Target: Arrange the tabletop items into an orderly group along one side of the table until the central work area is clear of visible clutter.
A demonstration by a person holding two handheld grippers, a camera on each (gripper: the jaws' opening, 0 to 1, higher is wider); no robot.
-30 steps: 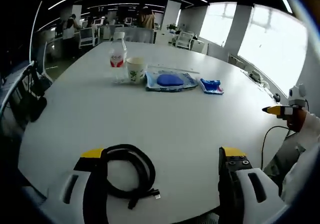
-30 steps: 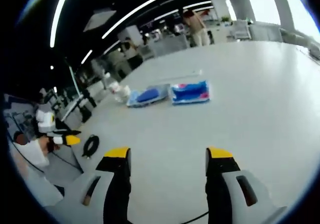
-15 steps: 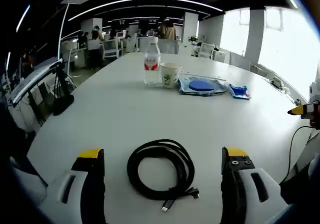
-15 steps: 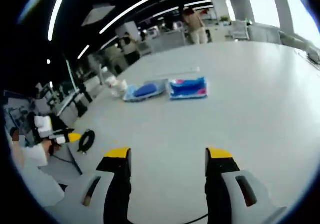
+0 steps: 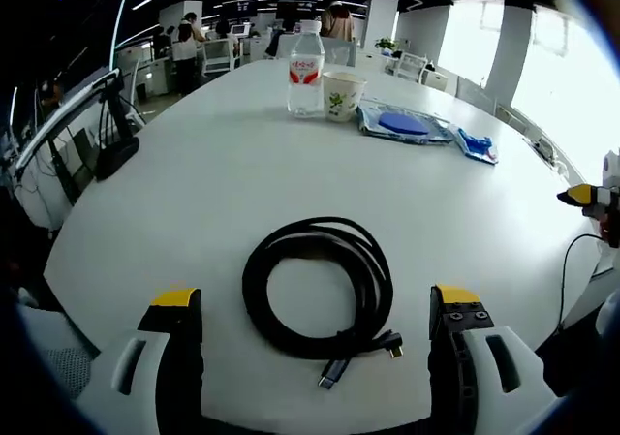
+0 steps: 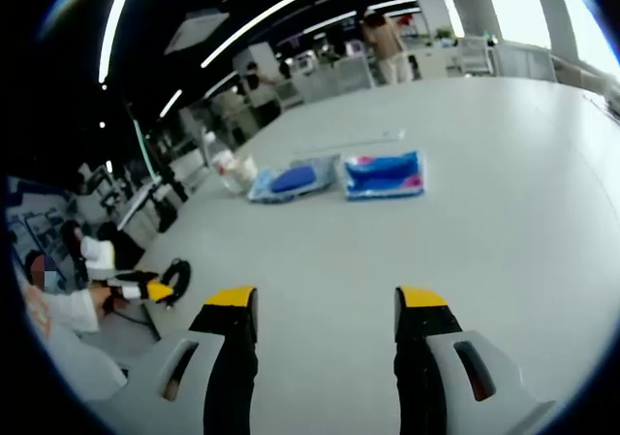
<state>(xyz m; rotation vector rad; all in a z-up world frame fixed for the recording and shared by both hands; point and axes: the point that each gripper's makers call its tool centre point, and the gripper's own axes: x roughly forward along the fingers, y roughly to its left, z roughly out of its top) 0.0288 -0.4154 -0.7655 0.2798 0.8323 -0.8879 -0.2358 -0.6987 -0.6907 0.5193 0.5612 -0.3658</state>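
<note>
A coiled black cable (image 5: 318,301) lies on the white table (image 5: 213,173) between the yellow-tipped jaws of my open left gripper (image 5: 316,309). Far across stand a water bottle (image 5: 305,57) and a paper cup (image 5: 343,95), then a clear bag with a blue object (image 5: 402,123) and a blue packet (image 5: 479,145). My right gripper (image 6: 326,299) is open over bare table, with the blue packet (image 6: 384,174) and the clear bag (image 6: 292,179) ahead of it. The left gripper (image 6: 145,289) shows at the left by the cable (image 6: 178,275). The right gripper's yellow tip (image 5: 581,195) shows at the right.
The table's near edge runs just under my left jaws. Office chairs (image 5: 215,55), desks and people stand beyond the far side. A thin cord (image 5: 567,265) hangs off the table edge at the right. Bright windows (image 5: 542,57) line the right wall.
The left view has swung left and dropped closer, so the cable now sits centred between the jaws and looks larger. The right view has shifted only slightly.
</note>
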